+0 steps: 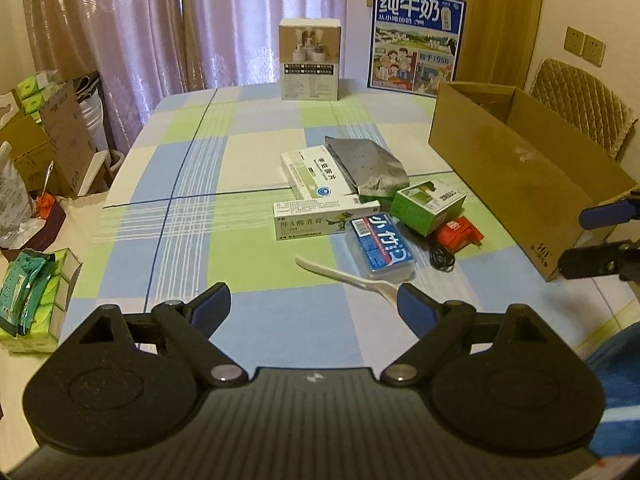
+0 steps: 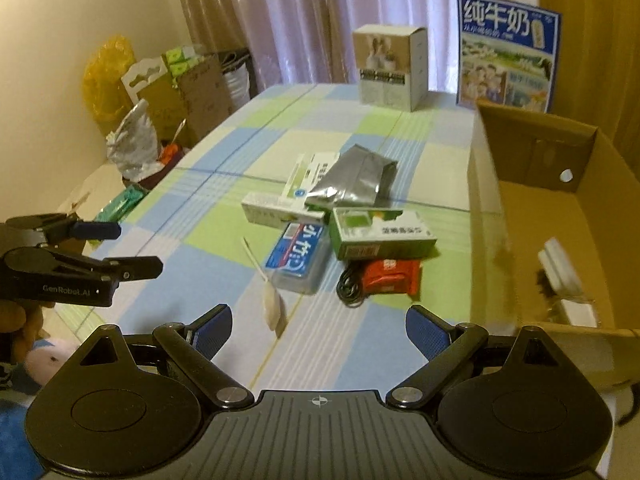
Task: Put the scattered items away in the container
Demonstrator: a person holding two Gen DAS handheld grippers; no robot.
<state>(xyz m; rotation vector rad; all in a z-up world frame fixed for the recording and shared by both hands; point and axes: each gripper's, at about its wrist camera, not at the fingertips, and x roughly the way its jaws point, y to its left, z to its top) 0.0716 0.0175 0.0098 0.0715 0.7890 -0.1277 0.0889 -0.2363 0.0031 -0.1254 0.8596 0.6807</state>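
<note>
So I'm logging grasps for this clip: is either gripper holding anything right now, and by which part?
Nothing is held. The left gripper and the right gripper both stand open above the tablecloth, with no item between their pads.

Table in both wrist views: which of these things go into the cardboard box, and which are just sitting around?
For the job:
cardboard box
two white medicine cartons
silver foil pouch
green carton
blue plastic case
red packet
black cord
white plastic fork

Lying about:
upright beige box
milk poster
tissue packs
</note>
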